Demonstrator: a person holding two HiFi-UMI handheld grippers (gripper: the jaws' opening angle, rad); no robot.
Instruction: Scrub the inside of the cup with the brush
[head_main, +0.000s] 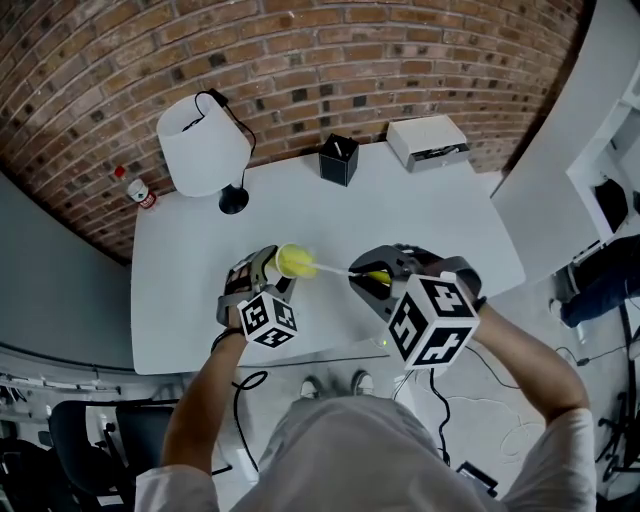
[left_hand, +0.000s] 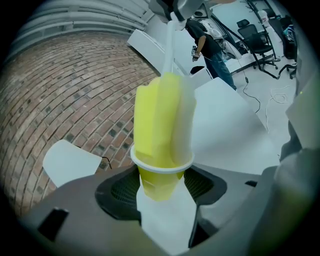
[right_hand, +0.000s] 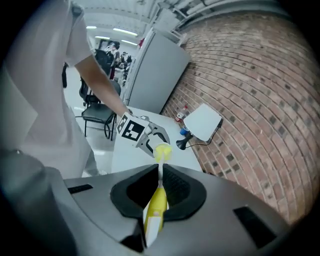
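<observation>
A translucent plastic cup (left_hand: 186, 125) is clamped in the left gripper (head_main: 272, 272) above the white table (head_main: 440, 220). A yellow-handled sponge brush (right_hand: 156, 207), pinched by the right gripper (head_main: 372, 281), is pushed inside it. A white lamp (head_main: 203, 148) is seen behind.

Probably an office or lab workspace, though the far room is blurry: a brick wall (head_main: 300, 60) curves behind a white bench (head_main: 420, 200) with a desk lamp (head_main: 203, 145). Cables (head_main: 478, 404) trail over the pale floor, a black chair (right_hand: 98, 116) stands beyond, and strip lights (right_hand: 125, 32) line the ceiling.
</observation>
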